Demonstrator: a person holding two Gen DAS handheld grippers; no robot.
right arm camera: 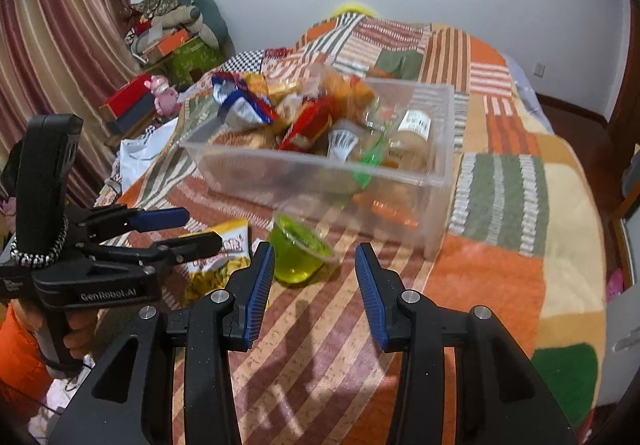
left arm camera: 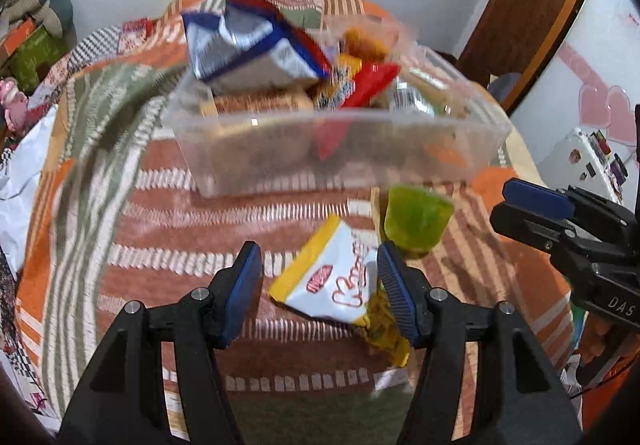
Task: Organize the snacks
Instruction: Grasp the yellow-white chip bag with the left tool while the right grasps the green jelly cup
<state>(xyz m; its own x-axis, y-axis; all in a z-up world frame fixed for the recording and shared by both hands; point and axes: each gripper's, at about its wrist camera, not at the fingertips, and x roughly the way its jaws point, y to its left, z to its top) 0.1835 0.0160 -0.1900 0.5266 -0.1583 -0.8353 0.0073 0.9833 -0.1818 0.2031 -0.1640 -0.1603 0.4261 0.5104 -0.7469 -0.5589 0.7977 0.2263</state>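
Two hand-held grippers over a patchwork blanket [right arm camera: 500, 269] of orange, green and striped squares, spread on a bed

Left gripper [left arm camera: 318, 281]: jaws parted, blue pads either side of a gap, nothing clamped. A white-and-yellow snack packet [left arm camera: 332, 281] lies flat on the blanket in the gap, its right end beside the right pad; contact cannot be told.

Right gripper [right arm camera: 314, 277]: jaws parted more narrowly, empty, pointed at a green jelly cup [right arm camera: 300, 253] standing upright on the blanket just ahead of the left pad; not gripped.

Clear plastic bin [right arm camera: 436, 181]: just behind the cup and packet, piled with snacks. Contents include a blue, white and red foil bag [left arm camera: 248, 45] sticking above the left rim, a red packet [right arm camera: 308, 125], orange and yellow wrappers, and a small jar with a white label [right arm camera: 414, 125] at the right end.

Packet and cup lie side by side, outside the bin, close to its near wall.

One orange sleeve [right arm camera: 20, 357] and a hand [right arm camera: 78, 329] hold the left gripper's handle
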